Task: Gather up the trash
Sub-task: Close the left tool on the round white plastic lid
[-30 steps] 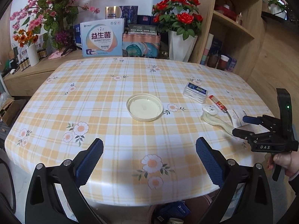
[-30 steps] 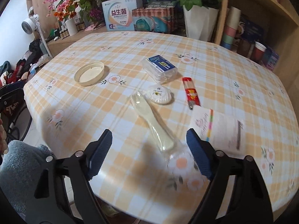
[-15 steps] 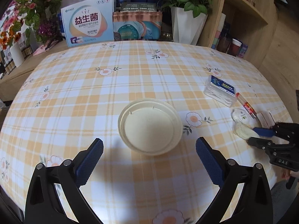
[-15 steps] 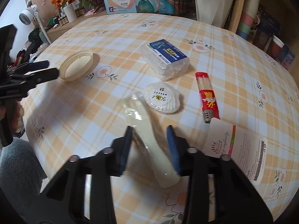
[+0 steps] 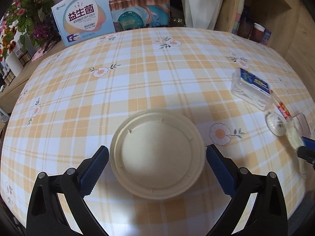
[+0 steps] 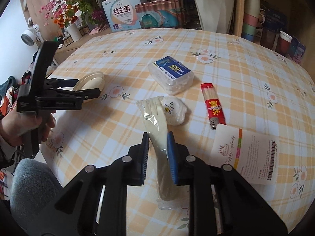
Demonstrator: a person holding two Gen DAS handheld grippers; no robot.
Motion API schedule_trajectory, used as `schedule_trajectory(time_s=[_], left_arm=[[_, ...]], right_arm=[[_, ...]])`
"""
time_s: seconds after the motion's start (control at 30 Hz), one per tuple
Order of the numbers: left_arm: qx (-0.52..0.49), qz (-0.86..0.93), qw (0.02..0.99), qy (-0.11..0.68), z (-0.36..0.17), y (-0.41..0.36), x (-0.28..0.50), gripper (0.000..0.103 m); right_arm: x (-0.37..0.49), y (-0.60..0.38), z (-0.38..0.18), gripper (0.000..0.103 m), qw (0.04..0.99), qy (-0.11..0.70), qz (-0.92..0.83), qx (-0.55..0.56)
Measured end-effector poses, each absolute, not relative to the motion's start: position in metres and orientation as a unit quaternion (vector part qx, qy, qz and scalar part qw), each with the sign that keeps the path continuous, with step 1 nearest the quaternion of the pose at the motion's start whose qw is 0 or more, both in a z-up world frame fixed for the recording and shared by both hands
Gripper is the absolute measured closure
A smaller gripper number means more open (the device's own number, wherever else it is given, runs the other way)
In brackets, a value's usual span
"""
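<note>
A round cream lid [image 5: 157, 153] lies on the checked tablecloth. My left gripper [image 5: 157, 157] stands open around it, one blue pad on each side, neither touching. From the right wrist view the same lid [image 6: 90, 82] shows beside the left gripper [image 6: 88, 87], held by a hand. My right gripper [image 6: 157, 139] is closing on a plastic-wrapped cream spoon [image 6: 155, 122], and its pads press the handle. In the left wrist view the spoon [image 5: 294, 135] and the right gripper [image 5: 307, 147] sit at the far right edge.
Near the spoon lie a white shell-shaped packet [image 6: 174, 111], a clear box with a blue label [image 6: 171, 76], a red tube [image 6: 213, 106] and a printed card [image 6: 248, 153]. Boxes, flowers and a white vase [image 5: 198, 5] line the table's far edge.
The left gripper has come forward and down until the lid lies between its open jaws. The right gripper's jaws have closed from wide open onto the wrapped spoon.
</note>
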State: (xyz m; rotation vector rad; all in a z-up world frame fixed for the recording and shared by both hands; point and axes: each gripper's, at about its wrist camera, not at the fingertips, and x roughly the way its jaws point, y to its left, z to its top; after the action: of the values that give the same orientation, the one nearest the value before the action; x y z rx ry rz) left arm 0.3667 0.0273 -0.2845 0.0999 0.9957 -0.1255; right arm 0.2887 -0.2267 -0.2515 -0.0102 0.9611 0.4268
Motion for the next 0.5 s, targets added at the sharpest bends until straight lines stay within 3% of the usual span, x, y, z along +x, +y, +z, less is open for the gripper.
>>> schedule_trajectory(time_s=[0.13,0.2,0.27,0.5], left_arm=[[0.043,-0.054,0.873,0.482,-0.288,0.030,0.369,0.006],[0.042,-0.057,0.873,0.483,-0.286,0.030,0.368,0.017],[0.047,-0.056,0.874,0.480,-0.282,0.029,0.366,0.019],[0.037,-0.066,0.884,0.462,-0.262,0.031,0.347,0.020]], right_arm=[[0.286,-0.237,-0.251,0.081,0.868,0.459,0.189,0.017],[0.283,-0.242,-0.249,0.081,0.871,0.456,0.182,0.022],[0.280,-0.246,-0.247,0.081,0.873,0.454,0.176,0.023],[0.268,-0.254,-0.238,0.081,0.879,0.445,0.165,0.038]])
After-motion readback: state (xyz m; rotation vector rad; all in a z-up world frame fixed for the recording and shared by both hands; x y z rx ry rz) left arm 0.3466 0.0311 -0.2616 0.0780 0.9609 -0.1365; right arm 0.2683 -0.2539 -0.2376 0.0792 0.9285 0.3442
